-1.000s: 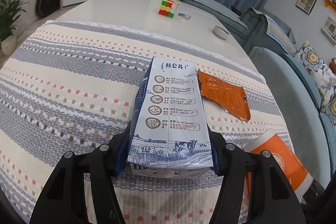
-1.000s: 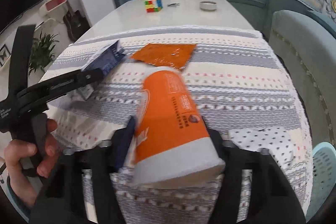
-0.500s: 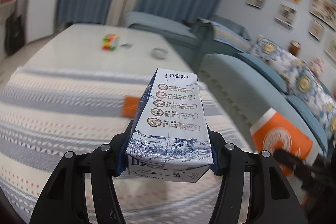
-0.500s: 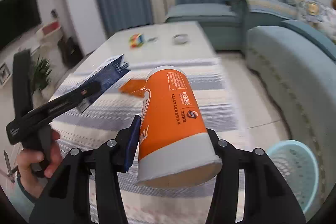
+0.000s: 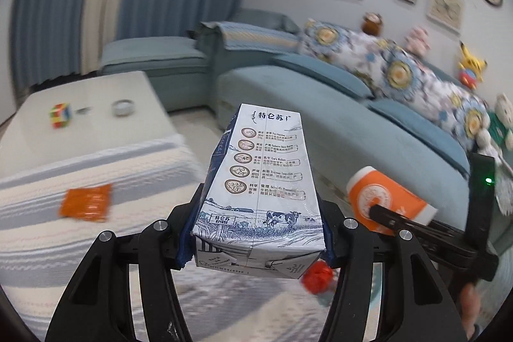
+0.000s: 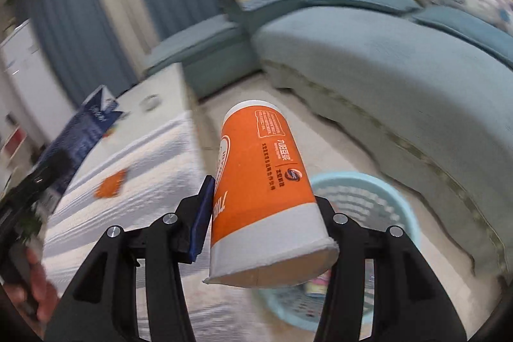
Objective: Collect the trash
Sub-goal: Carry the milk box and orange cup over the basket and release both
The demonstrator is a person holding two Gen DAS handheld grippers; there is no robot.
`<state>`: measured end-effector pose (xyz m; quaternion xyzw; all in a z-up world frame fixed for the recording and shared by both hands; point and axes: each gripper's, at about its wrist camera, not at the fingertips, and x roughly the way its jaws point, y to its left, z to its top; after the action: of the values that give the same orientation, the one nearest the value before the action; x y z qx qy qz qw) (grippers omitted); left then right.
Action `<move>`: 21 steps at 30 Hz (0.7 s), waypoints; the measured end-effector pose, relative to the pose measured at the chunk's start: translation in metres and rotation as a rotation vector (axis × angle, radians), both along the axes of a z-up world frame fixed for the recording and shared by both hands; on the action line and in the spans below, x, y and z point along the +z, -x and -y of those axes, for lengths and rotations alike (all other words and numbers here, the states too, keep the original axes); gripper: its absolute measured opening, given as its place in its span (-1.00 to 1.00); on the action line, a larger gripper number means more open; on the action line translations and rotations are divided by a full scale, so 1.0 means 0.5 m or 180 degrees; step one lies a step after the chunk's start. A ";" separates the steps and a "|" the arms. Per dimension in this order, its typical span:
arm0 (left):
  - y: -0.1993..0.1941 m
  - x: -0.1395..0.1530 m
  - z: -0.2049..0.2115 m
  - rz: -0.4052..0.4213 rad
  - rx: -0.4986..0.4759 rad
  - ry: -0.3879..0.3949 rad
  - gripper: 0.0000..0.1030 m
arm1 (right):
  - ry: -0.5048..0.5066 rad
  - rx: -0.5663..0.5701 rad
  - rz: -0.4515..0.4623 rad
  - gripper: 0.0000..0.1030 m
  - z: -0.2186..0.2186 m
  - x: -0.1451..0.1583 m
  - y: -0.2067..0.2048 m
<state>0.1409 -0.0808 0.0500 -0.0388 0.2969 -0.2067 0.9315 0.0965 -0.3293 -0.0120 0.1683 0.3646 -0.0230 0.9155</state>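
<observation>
My left gripper point(image 5: 256, 233) is shut on a blue-and-white milk carton point(image 5: 261, 181) and holds it in the air beyond the table's right edge. My right gripper point(image 6: 266, 226) is shut on an orange-and-white paper cup point(image 6: 263, 191), held over a light blue basket point(image 6: 384, 197) on the floor. The cup also shows at the right of the left wrist view point(image 5: 384, 201). The carton shows at the left of the right wrist view point(image 6: 80, 137). An orange wrapper point(image 5: 86, 202) lies on the striped tablecloth point(image 5: 64, 233); it also shows in the right wrist view point(image 6: 110, 185).
A teal sofa point(image 5: 336, 104) with floral cushions runs along the right. A colour cube point(image 5: 60, 115) and a small round dish point(image 5: 122, 107) sit on the bare white tabletop. Something red point(image 5: 317, 276) shows below the carton.
Both grippers have lifted off the table and swung right towards the sofa and basket, each holding its item. The wrapper stays on the cloth.
</observation>
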 end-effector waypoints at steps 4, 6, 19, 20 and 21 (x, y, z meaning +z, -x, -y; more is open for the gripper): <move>-0.022 -0.044 0.099 -0.0213 -0.0207 -0.0058 0.09 | -0.0013 -0.0361 -0.0320 -0.08 0.078 -0.066 -0.002; -0.032 -0.070 0.133 -0.0322 -0.0277 -0.0071 0.09 | -0.0076 -0.0476 -0.0474 -0.08 0.111 -0.096 -0.004; -0.038 -0.179 0.205 -0.0660 -0.0429 -0.0247 0.41 | -0.0180 -0.0726 -0.0756 0.01 0.179 -0.150 0.006; -0.038 -0.178 0.199 -0.0663 -0.0425 -0.0223 0.41 | -0.0169 -0.0718 -0.0748 0.04 0.178 -0.150 0.006; -0.039 -0.176 0.191 -0.0666 -0.0410 -0.0202 0.41 | -0.0149 -0.0714 -0.0736 0.05 0.174 -0.148 0.007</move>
<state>0.1606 -0.1765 -0.0379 -0.0116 0.4008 -0.2514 0.8810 0.0931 -0.4163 -0.0861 0.2254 0.4469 -0.1358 0.8550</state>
